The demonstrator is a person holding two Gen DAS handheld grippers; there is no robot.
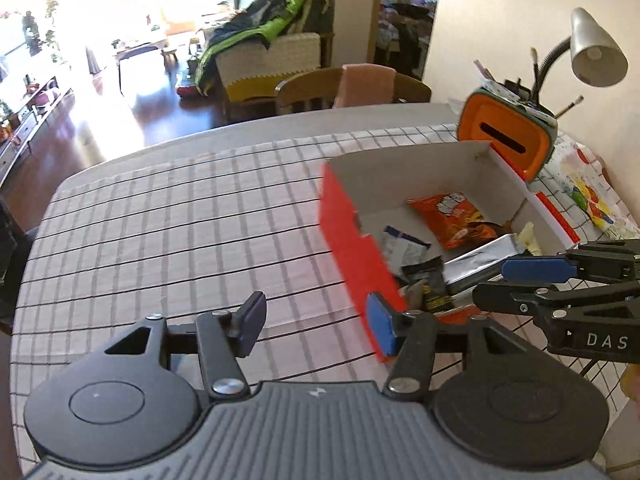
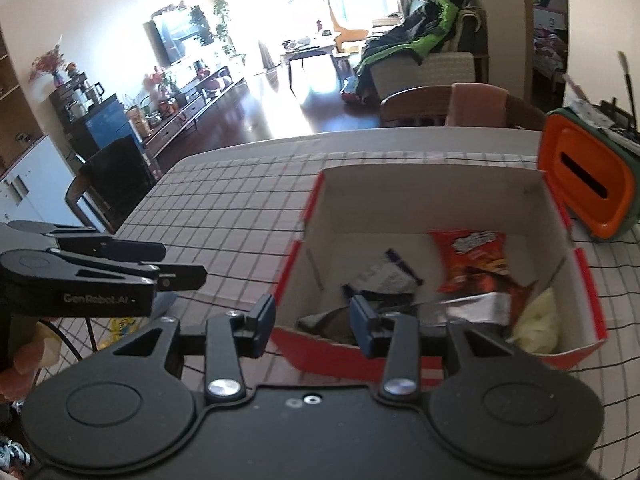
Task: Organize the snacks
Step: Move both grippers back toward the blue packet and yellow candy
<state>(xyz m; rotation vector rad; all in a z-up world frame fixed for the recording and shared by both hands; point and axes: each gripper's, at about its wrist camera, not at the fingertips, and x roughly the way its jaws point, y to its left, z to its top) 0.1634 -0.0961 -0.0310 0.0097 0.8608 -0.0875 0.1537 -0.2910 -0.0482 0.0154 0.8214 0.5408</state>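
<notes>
- Left hand-held gripper (image 1: 316,326): jaws apart, nothing btwn pads; its right pad sits in front of the red outer wall of the box (image 1: 352,248), contact unclear.
- Right hand-held gripper (image 2: 312,326): jaws apart w/ a narrower gap, empty, over the box's near rim; in left wrist view it enters at 3 o'clock.
- Snack box, red outside, white inside, open top, on worktop (image 1: 160,220). Inside: orange chip bag (image 1: 452,216) toward far wall, white/blue packet (image 1: 404,246), dark packet (image 1: 430,280), silver wrapper (image 1: 480,264), pale yellowish item (image 2: 538,320) in near-right corner.
- Worktop: pale cloth w/ dark grid lines; orange slotted holder (image 1: 506,140) at 1 o'clock from box, just beside it, brushes in it; grey desk lamp (image 1: 596,52) above.
- Room: wooden chair (image 1: 352,88) at far edge, sofa w/ green jacket (image 1: 280,8), dark wood floor, bright windows, TV (image 2: 176,36) on left wall.
- Writing: "DAS" on right tool's side, "GenRobot.AI" on left tool's side; bag print blurred.
</notes>
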